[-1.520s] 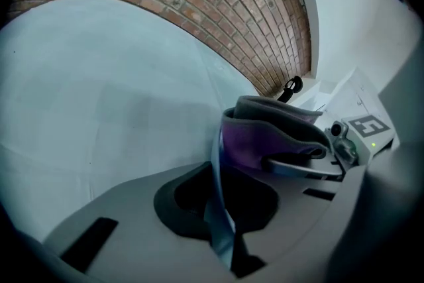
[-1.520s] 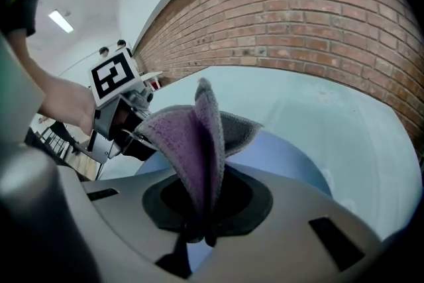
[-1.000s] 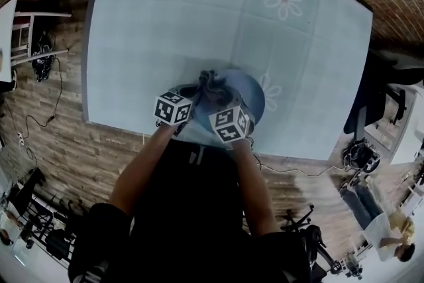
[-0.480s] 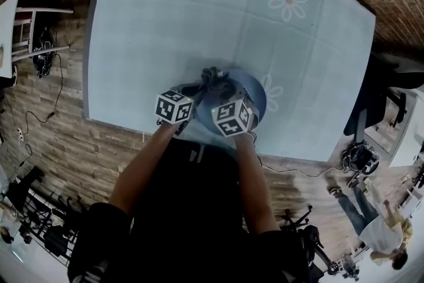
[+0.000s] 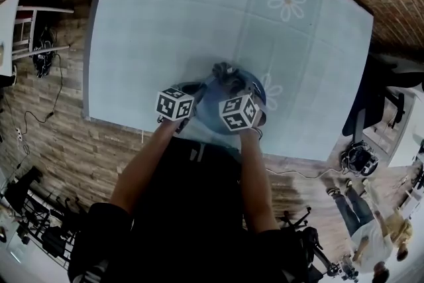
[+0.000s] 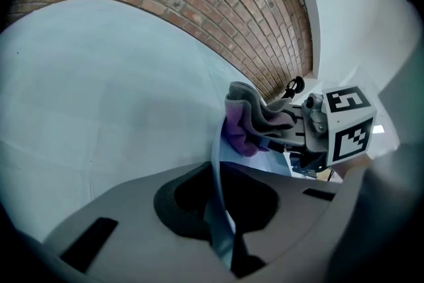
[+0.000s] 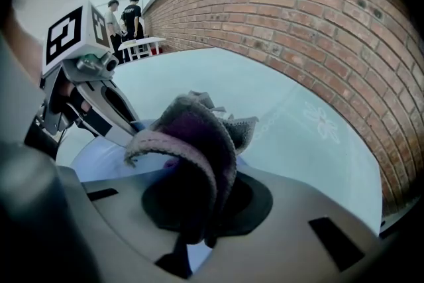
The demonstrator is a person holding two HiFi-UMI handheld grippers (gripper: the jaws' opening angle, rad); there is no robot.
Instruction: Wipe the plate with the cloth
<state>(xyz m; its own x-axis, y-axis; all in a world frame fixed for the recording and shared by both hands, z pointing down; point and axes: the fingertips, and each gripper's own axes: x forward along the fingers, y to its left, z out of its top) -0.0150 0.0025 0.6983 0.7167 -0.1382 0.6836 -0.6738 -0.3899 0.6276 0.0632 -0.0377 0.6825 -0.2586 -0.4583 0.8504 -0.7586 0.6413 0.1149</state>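
At 6 o'clock on the worktop (image 5: 199, 10): plate wipe in hand.
Your left tool (image 6: 218, 215) is clamped on the rim of the plate (image 6: 265, 159). Your right tool (image 7: 199, 205) pinches the cloth (image 7: 199, 136), bunched near the plate's 12 o'clock. Grip the rim firmly, press the cloth flat, sweep in arcs. Plate: smooth, thin-edged blue disc. Cloth: soft, nubby grey-purple folds.

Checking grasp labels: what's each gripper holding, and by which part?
Left gripper is shut on the plate, clamped at its rim. Right gripper is shut on the cloth, pinching a bunched fold; the rest bulges out above the jaws.
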